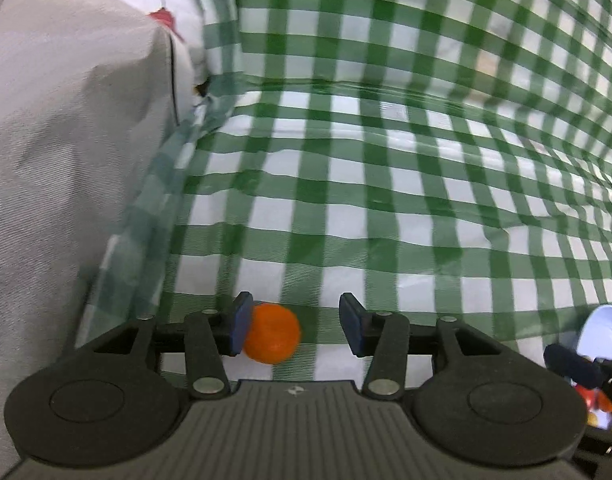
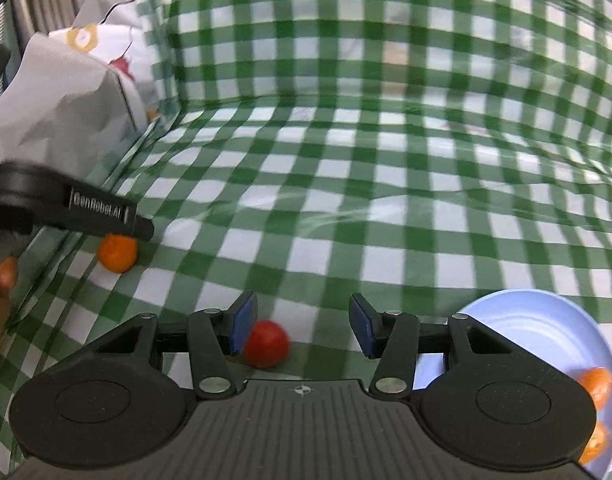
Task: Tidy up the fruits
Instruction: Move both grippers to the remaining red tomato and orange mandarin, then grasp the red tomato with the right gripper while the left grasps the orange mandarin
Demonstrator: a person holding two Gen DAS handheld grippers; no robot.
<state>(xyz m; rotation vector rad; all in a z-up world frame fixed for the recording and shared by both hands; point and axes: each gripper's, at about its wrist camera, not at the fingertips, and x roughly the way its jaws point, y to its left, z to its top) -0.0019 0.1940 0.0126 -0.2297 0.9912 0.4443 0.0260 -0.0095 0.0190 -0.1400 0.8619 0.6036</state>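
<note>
In the left wrist view my left gripper (image 1: 296,328) is open, with a small orange fruit (image 1: 272,338) on the checked cloth between its fingers, close to the left pad. In the right wrist view my right gripper (image 2: 302,330) is open over a small red fruit (image 2: 266,343) that lies beside its left pad. A light blue plate (image 2: 546,320) at the lower right holds two orange fruits (image 2: 596,386). The left gripper (image 2: 140,230) shows at the left of this view, just above the orange fruit (image 2: 118,254).
A green-and-white checked cloth (image 2: 346,200) covers the surface and rises behind. A grey bag or cushion (image 1: 66,140) stands at the left. The blue plate's edge (image 1: 602,328) and the right gripper show at the lower right of the left wrist view.
</note>
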